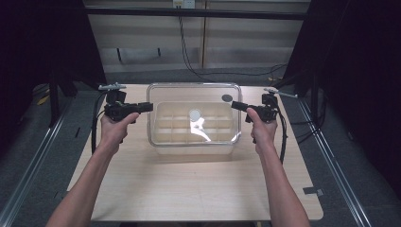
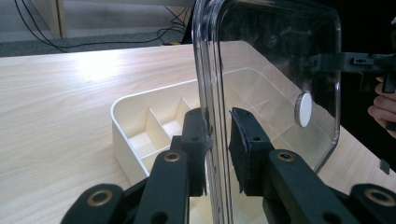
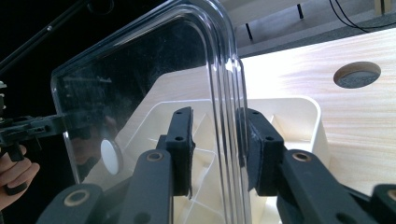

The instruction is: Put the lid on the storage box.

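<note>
A clear plastic lid (image 1: 189,92) with a white round knob (image 1: 195,114) hangs level just above a cream box (image 1: 194,149) divided into compartments. My left gripper (image 1: 150,107) is shut on the lid's left rim. In the left gripper view the pads (image 2: 243,140) sit on both sides of the lid's rim (image 2: 212,70), above the box (image 2: 140,116). My right gripper (image 1: 234,105) is shut on the lid's right rim. In the right gripper view the lid's rim (image 3: 229,70) stands between the pads (image 3: 182,140), with the knob (image 3: 111,156) and the box (image 3: 289,112) behind.
The box stands in the middle of a light wooden table (image 1: 189,189). A round dark hole (image 1: 227,98) in the tabletop lies behind the box at the right. Dark curtains and stands flank the table, and cables trail on the floor behind.
</note>
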`<state>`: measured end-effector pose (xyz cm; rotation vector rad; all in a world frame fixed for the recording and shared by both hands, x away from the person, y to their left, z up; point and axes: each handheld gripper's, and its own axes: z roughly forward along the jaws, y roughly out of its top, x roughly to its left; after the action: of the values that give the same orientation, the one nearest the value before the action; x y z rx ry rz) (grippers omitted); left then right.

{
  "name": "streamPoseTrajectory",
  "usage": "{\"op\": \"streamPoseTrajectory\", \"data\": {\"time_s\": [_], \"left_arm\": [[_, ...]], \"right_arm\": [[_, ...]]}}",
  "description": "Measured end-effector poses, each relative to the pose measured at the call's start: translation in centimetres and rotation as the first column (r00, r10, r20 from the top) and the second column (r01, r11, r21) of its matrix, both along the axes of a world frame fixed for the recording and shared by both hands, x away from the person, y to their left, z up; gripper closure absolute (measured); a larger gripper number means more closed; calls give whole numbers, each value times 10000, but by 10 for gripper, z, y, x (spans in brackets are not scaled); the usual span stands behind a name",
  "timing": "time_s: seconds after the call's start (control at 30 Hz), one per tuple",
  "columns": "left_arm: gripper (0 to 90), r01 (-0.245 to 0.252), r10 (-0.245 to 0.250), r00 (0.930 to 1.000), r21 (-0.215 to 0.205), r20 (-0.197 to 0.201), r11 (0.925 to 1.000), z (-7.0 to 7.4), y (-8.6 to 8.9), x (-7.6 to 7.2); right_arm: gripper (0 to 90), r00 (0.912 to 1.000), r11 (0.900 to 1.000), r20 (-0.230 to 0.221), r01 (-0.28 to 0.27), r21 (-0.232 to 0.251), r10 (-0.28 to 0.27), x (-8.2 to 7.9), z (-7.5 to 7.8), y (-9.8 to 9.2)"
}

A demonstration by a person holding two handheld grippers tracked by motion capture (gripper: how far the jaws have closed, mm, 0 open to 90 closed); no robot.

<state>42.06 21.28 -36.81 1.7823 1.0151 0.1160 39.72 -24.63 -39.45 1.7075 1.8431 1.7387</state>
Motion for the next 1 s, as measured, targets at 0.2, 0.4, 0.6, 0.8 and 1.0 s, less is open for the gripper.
{"op": "streamPoseTrajectory", "data": {"time_s": [0.2,0.4,0.6,0.8,1.0], "left_arm": [[752,-100,103,9999,194,-129,9998,-3,-1,8],[754,-235,240,9996,319,-150,9992,-7,-1,14],[749,-283,297,9989,388,-363,9988,-13,-2,22],[747,-366,387,9969,318,-679,9988,-19,-1,29],[737,-331,366,9949,386,-943,9987,-26,-3,37]], "right_arm": [[660,9999,9999,-119,82,-95,-83,5,-5,1],[650,9998,9993,-168,93,-371,-99,10,-8,3],[618,9992,9947,-380,101,-1025,-140,17,-9,7],[597,9979,9916,-635,65,-1293,-149,24,-13,9],[585,9967,9905,-797,36,-1371,-147,29,-20,9]]}}
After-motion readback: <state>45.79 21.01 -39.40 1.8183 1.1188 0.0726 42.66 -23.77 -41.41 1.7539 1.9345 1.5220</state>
